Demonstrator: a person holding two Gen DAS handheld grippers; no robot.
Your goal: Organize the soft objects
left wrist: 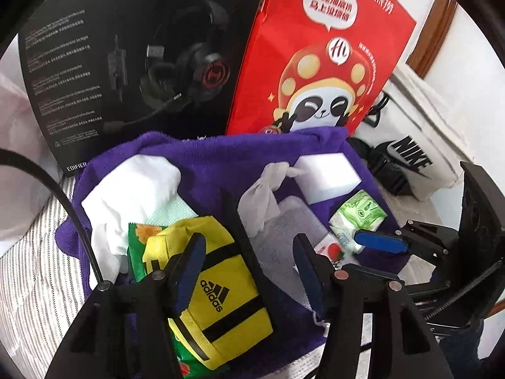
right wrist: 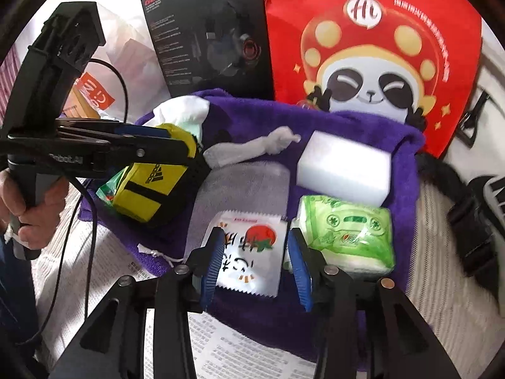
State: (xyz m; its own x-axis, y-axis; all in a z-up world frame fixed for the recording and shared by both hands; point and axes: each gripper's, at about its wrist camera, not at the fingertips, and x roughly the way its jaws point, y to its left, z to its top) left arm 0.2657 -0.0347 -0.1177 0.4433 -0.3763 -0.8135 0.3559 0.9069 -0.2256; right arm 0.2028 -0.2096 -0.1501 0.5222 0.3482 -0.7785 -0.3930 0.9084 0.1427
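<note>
A purple towel (left wrist: 221,154) (right wrist: 363,126) carries the soft objects. My left gripper (left wrist: 249,268) is open above a yellow adidas pouch (left wrist: 217,287) (right wrist: 145,186), with one finger on it. My right gripper (right wrist: 255,265) is open, its fingers either side of a white strawberry-print packet (right wrist: 252,252) (left wrist: 328,249). Next to it lies a green tissue pack (right wrist: 347,237) (left wrist: 356,214). A white sponge block (right wrist: 344,170) (left wrist: 325,177), a knotted white cloth (right wrist: 252,148) (left wrist: 265,195), a grey cloth (right wrist: 240,186) (left wrist: 284,237) and a white sock (left wrist: 126,195) (right wrist: 180,110) also lie on the towel.
A black headphone box (left wrist: 126,63) (right wrist: 205,31) and a red panda bag (left wrist: 315,63) (right wrist: 378,47) stand behind the towel. A white Nike bag (left wrist: 419,158) with black straps (right wrist: 473,230) lies at right. A green flower-print packet (left wrist: 139,252) sits under the pouch. Striped bedding (left wrist: 31,268) surrounds everything.
</note>
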